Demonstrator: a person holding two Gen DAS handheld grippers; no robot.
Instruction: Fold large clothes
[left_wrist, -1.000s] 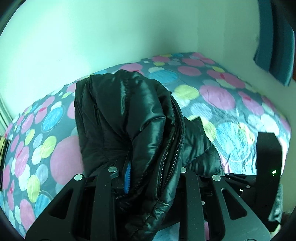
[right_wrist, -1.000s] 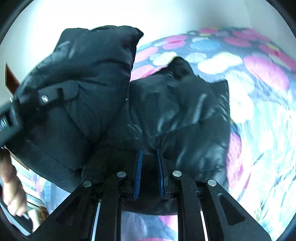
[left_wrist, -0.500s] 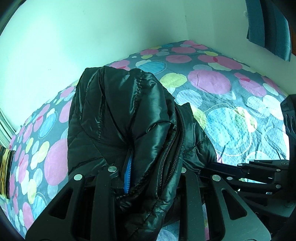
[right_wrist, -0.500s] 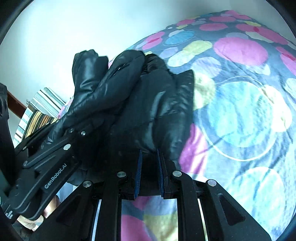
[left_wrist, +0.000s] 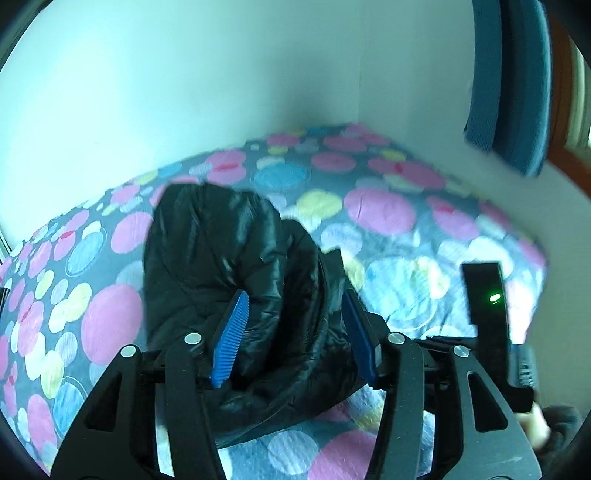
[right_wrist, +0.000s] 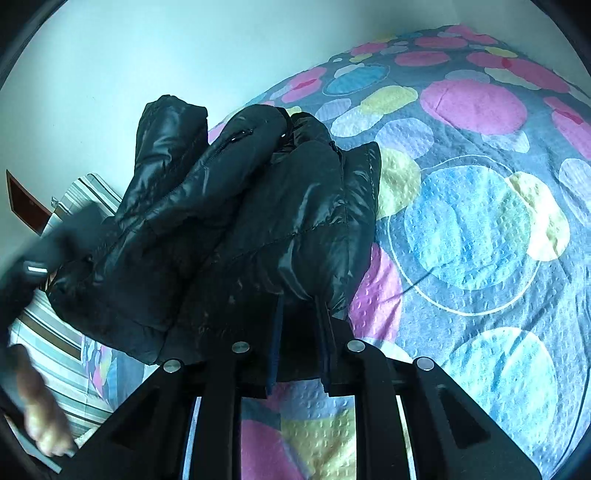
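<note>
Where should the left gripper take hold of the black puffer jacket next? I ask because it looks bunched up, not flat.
Probably the zipper edge of the black puffer jacket, which runs down between the left gripper's open fingers. Come straight in from the near side along the bedspread: that seam is thinner and firmer than the puffy mound behind, which would slip.

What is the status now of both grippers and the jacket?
Left gripper open, jaws astride the black puffer jacket. Right gripper shut on the jacket's edge. Jacket bunched on the polka-dot bedspread. Nothing in the way.
</note>
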